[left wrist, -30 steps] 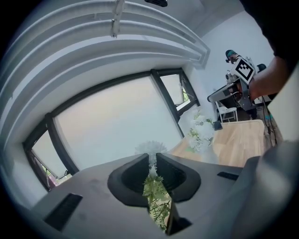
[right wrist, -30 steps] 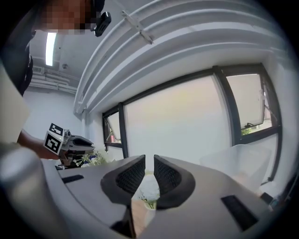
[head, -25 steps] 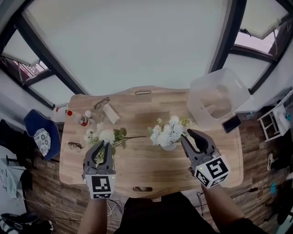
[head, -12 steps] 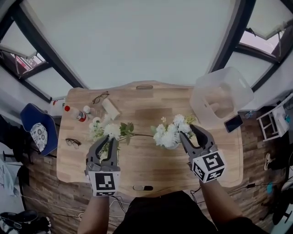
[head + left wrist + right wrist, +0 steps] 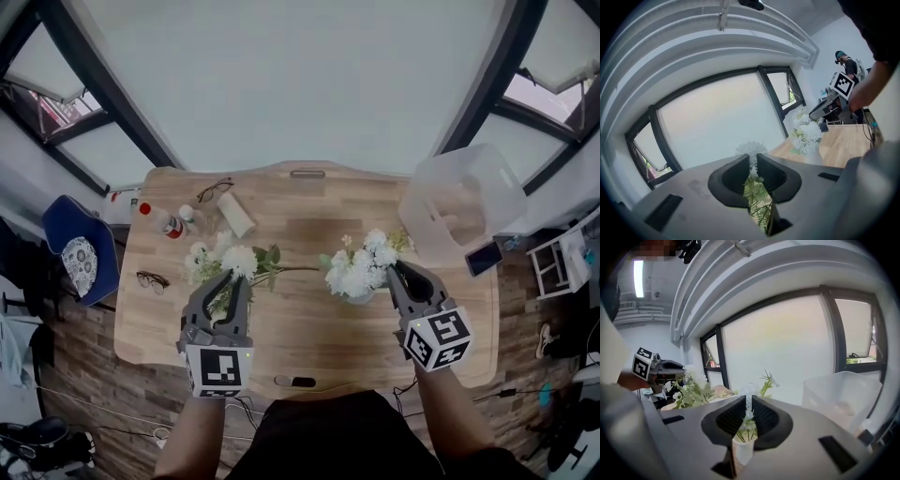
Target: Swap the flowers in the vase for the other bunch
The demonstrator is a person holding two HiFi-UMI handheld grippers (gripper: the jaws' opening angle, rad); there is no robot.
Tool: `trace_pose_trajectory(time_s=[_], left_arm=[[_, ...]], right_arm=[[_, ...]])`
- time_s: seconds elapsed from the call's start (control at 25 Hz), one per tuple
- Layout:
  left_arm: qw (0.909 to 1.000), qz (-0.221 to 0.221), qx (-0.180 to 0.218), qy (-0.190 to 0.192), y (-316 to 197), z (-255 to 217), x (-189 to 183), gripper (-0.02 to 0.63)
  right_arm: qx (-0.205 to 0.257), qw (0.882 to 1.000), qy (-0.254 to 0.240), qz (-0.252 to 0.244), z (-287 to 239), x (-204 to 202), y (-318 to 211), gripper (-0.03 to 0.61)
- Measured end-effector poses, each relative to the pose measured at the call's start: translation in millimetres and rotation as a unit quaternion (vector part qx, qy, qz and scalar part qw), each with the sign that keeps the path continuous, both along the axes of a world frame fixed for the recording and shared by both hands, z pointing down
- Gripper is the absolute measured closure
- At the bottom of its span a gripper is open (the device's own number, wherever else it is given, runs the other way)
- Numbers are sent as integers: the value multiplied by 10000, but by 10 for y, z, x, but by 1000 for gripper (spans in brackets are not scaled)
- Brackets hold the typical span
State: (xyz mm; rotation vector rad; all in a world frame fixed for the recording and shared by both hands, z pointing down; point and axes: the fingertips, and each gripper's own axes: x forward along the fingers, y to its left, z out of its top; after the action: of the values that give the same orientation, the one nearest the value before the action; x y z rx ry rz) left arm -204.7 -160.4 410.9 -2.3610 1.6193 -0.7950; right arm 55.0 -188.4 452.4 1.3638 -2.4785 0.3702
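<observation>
step: flowers (image 5: 361, 269) are being gripped for removal from the vase (image 5: 360, 297) on the bench (image 5: 309, 333) | right gripper (image 5: 401, 275): jaws just drawn narrow, stems pinched above the rim | left gripper (image 5: 230, 281): other bunch (image 5: 234, 262) clamped, held well left | next: a straight lift is likely called for, vase left standing

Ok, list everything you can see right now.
table: one, light wood, centre
vase: one, white, table's right
vase flowers: one bunch, white, in vase
loose bunch: one, white and green, held at table's left
glasses: two, dark-framed, far left and left edge
bottle: one, red-capped, far left
box: one, white, near bottle
bin: one, clear, far right corner
phone: one, dark, beside bin
chair: one, blue, left of table
left tongs: one, grey, shut on loose bunch's stems
right tongs: one, grey, just been closing onto vase flowers' stems
</observation>
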Motion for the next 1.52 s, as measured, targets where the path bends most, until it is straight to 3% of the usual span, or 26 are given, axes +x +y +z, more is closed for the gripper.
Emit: trace_pose_trajectory(time_s=[0.76, 1.24, 1.52], left_arm=[[9991, 13, 403, -132, 119, -368, -77, 563], [9959, 80, 889, -167, 169, -807, -34, 563], [9928, 305, 1160, -63, 201, -1056, 180, 563]], right_arm=[[804, 9953, -529, -93, -732, -54, 99, 541], [1285, 9823, -1363, -90, -1366, -77, 286, 541], [1664, 9744, -1512, 44, -1764, 34, 407, 546]])
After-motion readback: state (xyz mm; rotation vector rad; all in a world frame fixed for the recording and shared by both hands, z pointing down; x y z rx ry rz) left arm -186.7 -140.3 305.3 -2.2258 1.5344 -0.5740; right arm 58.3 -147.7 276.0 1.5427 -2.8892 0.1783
